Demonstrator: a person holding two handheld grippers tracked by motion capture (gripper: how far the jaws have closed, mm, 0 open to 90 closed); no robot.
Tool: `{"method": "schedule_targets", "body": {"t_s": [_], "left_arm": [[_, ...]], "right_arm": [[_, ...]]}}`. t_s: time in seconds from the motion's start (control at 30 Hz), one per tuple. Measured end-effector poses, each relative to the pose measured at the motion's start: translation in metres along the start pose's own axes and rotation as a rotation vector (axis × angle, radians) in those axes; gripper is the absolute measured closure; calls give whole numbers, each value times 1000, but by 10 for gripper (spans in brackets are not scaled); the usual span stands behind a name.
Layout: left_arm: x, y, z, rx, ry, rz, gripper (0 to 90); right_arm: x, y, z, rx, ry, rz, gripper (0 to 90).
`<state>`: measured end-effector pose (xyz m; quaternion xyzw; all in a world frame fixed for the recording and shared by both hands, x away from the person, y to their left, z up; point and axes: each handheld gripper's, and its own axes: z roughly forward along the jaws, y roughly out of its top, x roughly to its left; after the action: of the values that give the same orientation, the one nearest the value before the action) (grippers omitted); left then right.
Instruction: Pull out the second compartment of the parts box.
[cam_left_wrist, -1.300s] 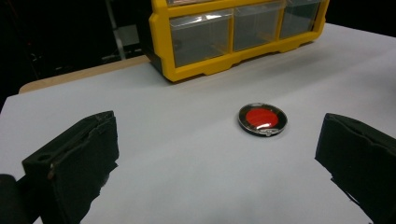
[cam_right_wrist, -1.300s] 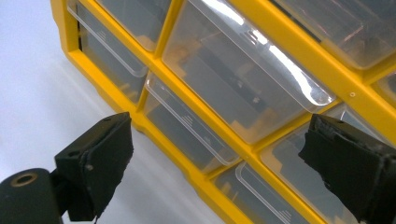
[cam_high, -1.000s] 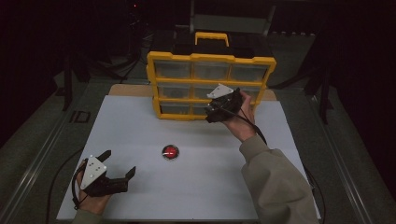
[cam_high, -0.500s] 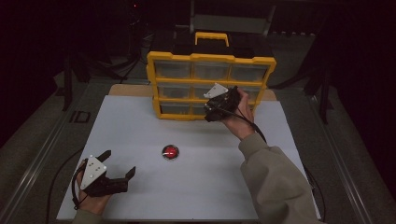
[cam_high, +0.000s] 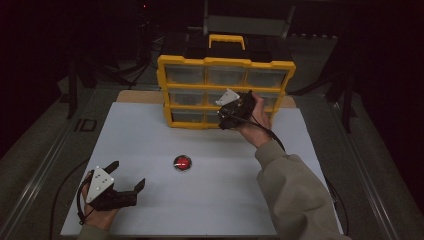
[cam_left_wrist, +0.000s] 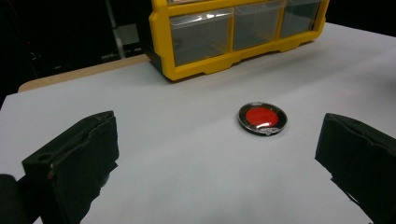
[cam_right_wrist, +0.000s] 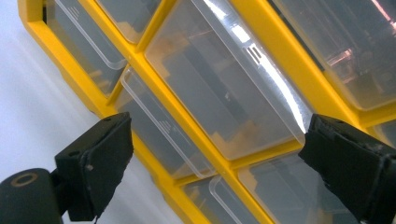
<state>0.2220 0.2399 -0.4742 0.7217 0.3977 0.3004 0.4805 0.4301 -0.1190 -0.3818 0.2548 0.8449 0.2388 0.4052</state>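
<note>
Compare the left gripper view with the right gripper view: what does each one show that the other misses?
Left gripper view: the red disc lying on the white table, framed by the open left tool. Right gripper view: the drawers' clear fronts close up, tilted, between the open right tool's jaws. Both share the yellow drawer cabinet and the white table.

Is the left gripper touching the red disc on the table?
Apart. In the left gripper view the red disc lies ahead of the open left gripper, with bare white table between them.

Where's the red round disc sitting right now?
In the high view the red disc lies on the white table, centre-left, between the left gripper and the yellow drawer cabinet, touching neither.
</note>
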Motion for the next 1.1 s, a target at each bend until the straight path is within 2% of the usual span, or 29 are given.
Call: {"method": "schedule_targets", "body": {"t_s": [0.53, 0.9, 1.1], "left_arm": [[1, 0, 0, 3, 2, -4, 0], [1, 0, 0, 6, 2, -4, 0], [1, -1, 0, 6, 1, -5, 0]], "right_arm": [[-3, 3, 3, 15, -41, -57, 81], [2, 6, 5, 35, -100, -145, 81], [6, 7, 6, 46, -141, -216, 81]]}}
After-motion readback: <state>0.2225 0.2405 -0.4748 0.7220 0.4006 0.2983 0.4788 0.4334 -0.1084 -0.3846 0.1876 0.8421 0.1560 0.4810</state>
